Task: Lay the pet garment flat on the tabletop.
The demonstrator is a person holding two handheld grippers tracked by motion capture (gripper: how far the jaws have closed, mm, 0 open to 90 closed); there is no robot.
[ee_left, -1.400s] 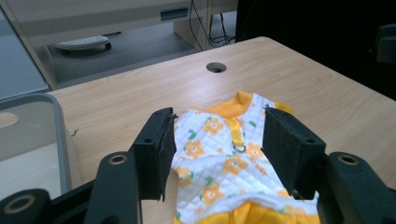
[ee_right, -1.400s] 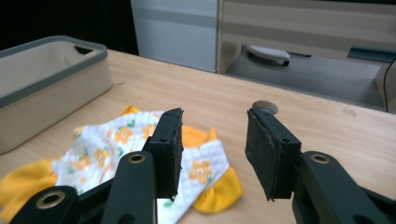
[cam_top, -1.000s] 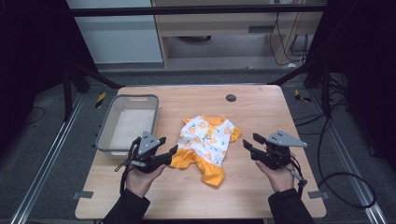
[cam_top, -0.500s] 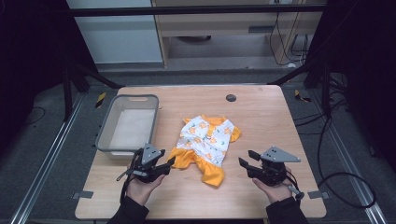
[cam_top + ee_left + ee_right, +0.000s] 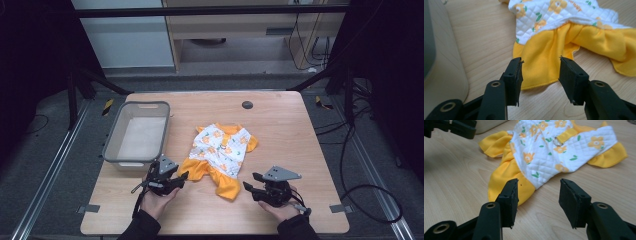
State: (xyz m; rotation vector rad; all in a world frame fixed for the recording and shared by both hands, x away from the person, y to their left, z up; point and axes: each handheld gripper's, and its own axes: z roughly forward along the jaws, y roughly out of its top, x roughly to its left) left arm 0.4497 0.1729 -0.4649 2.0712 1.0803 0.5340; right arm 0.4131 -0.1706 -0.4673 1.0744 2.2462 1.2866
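Observation:
A small quilted pet garment [image 5: 222, 150], white with orange flowers and yellow legs, lies flat at the table's middle. My left gripper [image 5: 184, 176] hovers low at its near-left corner. In the left gripper view the jaws [image 5: 540, 59] stand apart around the hem of a yellow leg [image 5: 541, 50] without pressing it; they have just been closing. My right gripper [image 5: 250, 180] sits at the near-right, open, its jaws [image 5: 539, 180] pointed at the other yellow leg [image 5: 506, 177], with bare wood between them. A metal ring [image 5: 557, 141] sits on the garment's back [image 5: 554, 150].
A grey plastic tray [image 5: 112, 145] stands left of the garment, close beside my left hand; its wall [image 5: 439, 62] fills the left of the left gripper view. A small dark round disc [image 5: 247, 104] lies at the far side of the wooden table [image 5: 300, 130].
Both hands have dropped toward the tabletop and drawn nearer the front edge. The left jaws stand closer together than before. The garment has not moved.

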